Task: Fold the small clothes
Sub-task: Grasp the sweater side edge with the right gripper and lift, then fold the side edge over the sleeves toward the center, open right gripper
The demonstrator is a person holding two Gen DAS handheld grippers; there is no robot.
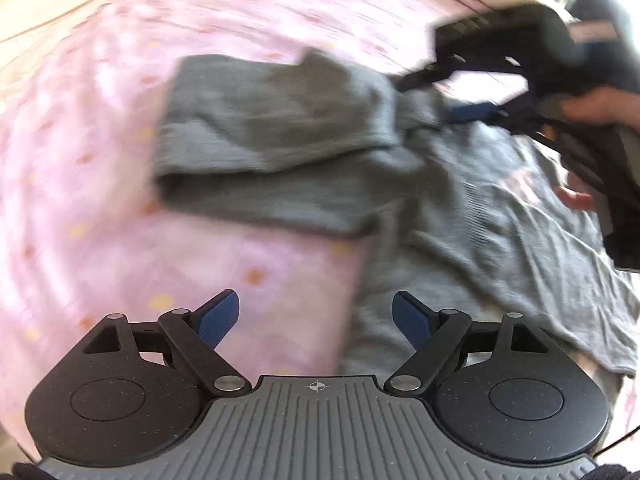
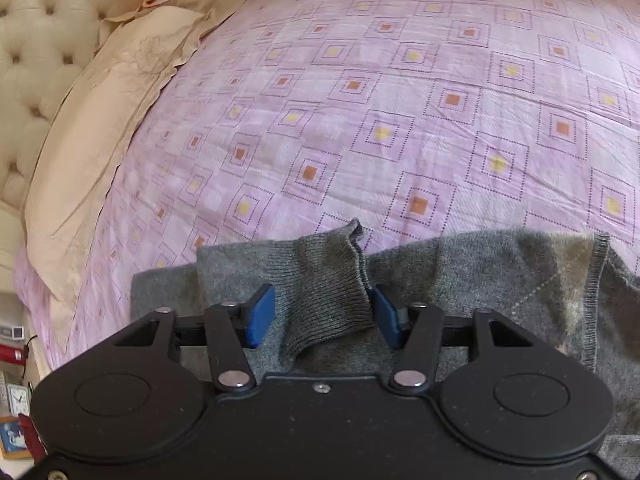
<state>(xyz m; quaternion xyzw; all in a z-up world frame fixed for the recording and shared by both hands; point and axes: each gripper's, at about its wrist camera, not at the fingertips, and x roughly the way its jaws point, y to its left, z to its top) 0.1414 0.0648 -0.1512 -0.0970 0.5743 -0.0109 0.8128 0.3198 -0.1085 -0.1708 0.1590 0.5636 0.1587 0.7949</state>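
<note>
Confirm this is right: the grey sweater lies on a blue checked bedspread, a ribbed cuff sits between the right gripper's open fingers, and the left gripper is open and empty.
One thing is wrong: the bedspread is pink, patterned with squares, not blue, as the right wrist view shows. The rest holds: the grey sweater lies on it, its ribbed cuff sits between the open fingers of the right gripper, and the left gripper is open and empty.

Grey knit sweater (image 2: 500, 280) here, with a faint diamond argyle pattern in muted tan and paler grey lines across its front, and a ribbed grey cuff (image 2: 324, 280). Under it, the bedspread (image 2: 400, 100) is pink-lilac, printed with dotted purple squares, each holding a yellow or an orange centre. Cream pillow (image 2: 112, 120) at the side, against a tufted beige headboard (image 2: 36, 40). Both grippers are black with blue pads (image 1: 218, 320).
</note>
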